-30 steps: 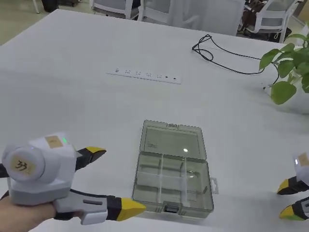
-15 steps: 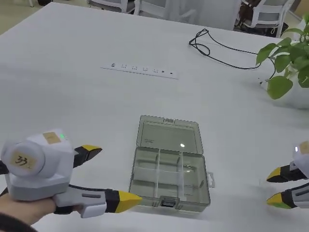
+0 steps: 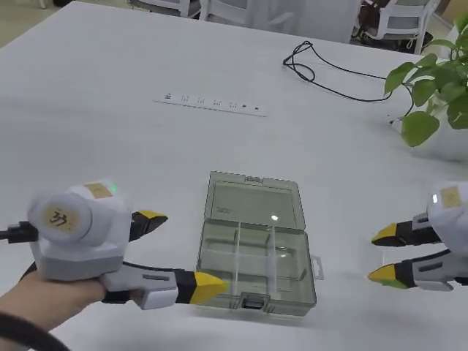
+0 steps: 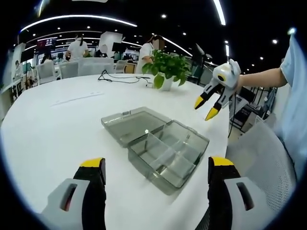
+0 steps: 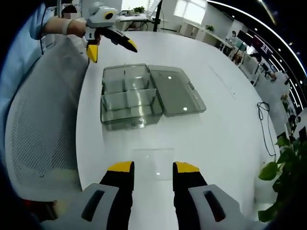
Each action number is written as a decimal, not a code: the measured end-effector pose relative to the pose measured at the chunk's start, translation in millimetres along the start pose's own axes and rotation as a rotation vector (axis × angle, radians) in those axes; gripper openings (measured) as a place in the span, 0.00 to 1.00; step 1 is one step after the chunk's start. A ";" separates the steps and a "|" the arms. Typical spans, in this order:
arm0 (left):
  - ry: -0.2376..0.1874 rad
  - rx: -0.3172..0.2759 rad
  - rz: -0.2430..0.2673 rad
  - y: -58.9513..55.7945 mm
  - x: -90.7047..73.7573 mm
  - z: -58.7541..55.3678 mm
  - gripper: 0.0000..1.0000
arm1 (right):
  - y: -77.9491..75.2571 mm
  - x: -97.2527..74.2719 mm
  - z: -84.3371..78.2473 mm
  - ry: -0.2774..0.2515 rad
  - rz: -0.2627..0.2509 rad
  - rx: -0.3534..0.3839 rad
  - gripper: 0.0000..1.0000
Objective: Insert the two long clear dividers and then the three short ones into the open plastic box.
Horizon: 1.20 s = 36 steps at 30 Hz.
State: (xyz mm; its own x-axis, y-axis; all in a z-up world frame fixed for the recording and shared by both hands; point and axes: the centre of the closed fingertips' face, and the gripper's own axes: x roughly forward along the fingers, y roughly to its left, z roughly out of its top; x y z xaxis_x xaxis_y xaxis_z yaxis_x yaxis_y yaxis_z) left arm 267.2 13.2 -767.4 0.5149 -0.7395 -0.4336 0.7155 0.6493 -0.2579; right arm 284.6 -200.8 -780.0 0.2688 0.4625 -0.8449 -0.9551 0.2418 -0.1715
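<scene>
The smoky clear plastic box (image 3: pixel 256 252) lies open near the table's front edge, its lid (image 3: pixel 254 203) folded flat on the far side. Clear dividers stand inside it and split it into several cells. My left gripper (image 3: pixel 183 252) is open wide just left of the box, with one yellow tip near its front left corner. On the right, my right gripper (image 3: pixel 379 254) is open and empty, well apart from the box. A faint clear flat piece (image 5: pixel 153 160) lies on the table just ahead of its jaws. In the left gripper view, the box (image 4: pixel 163 148) lies ahead and the right gripper (image 4: pixel 205 108) beyond it.
A white power strip (image 3: pixel 212 104) lies across the table's middle, and a black cable (image 3: pixel 329 73) loops at the back. A green potted plant (image 3: pixel 431 80) stands at the right edge. Chairs ring the far side. A mesh chair back (image 5: pixel 43 129) sits beside the table's near edge.
My right gripper has come in leftward toward the box and shows more fully. The left gripper has shifted slightly right, closer to the box's corner. The box has not moved.
</scene>
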 end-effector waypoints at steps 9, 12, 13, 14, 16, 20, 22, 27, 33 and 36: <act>-0.041 -0.069 -0.089 -26.6 16.0 26.5 0.77 | 14.8 2.1 55.1 -0.106 0.001 -0.021 0.32; -0.054 -0.120 -0.135 -38.8 21.5 32.9 0.68 | 16.5 4.0 66.5 -0.131 -0.004 -0.047 0.32; -0.054 -0.139 -0.145 -41.9 23.0 34.2 0.67 | 16.2 4.6 69.7 -0.138 -0.008 -0.055 0.32; -0.049 -0.172 -0.151 -45.2 24.7 35.4 0.65 | 15.0 6.6 75.0 -0.151 -0.012 -0.062 0.32; -0.027 -0.195 -0.156 -46.7 28.1 34.5 0.60 | 16.6 8.1 85.2 -0.167 -0.018 -0.074 0.32; -0.030 -0.235 -0.175 -52.7 32.3 38.9 0.52 | 21.9 11.2 102.0 -0.190 -0.027 -0.109 0.32; -0.018 -0.255 -0.169 -53.2 34.1 38.1 0.47 | 26.0 12.1 110.1 -0.199 -0.032 -0.127 0.32; -0.007 -0.308 -0.173 -54.3 36.9 35.9 0.40 | 35.0 14.9 125.0 -0.202 -0.033 -0.178 0.32; 0.004 -0.384 -0.177 -54.9 38.4 32.1 0.29 | 46.0 22.5 135.1 -0.178 -0.049 -0.287 0.32; -0.003 -0.429 -0.174 -52.8 37.6 32.2 0.20 | 50.5 26.5 135.6 -0.147 -0.062 -0.354 0.32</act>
State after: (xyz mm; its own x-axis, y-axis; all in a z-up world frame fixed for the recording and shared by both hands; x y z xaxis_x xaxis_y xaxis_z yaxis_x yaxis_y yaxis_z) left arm 264.0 -54.6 -742.3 0.4059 -0.8443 -0.3500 0.5319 0.5296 -0.6607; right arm 260.5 -60.7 -742.3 0.3181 0.5797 -0.7502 -0.9135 -0.0243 -0.4061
